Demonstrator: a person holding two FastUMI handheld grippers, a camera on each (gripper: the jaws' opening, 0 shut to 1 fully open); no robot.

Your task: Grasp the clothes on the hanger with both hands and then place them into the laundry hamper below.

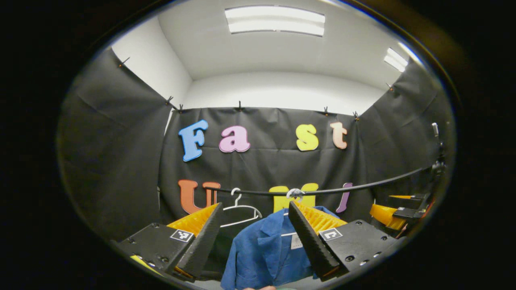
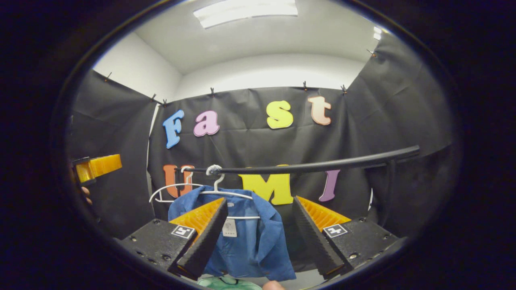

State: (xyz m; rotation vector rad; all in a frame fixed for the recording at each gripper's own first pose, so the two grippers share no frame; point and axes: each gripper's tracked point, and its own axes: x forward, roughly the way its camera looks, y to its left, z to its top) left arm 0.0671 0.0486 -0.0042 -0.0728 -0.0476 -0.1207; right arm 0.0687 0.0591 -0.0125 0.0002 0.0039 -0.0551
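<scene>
I see both my left claw [image 1: 254, 237] and right claw [image 2: 256, 233] spread wide and empty, just short of the blue shirt [image 2: 246, 241] hanging on its white hanger [image 2: 219, 192] under the black rail [image 2: 322, 164].

Blue shirt's [image 1: 262, 253] hem cut off below; green thing [image 2: 225, 282] barely peeking at bottom edge.

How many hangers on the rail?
2. An empty hanger hangs at the rail's left end; beside it, a second hanger carries the blue shirt. None seem hidden.
</scene>
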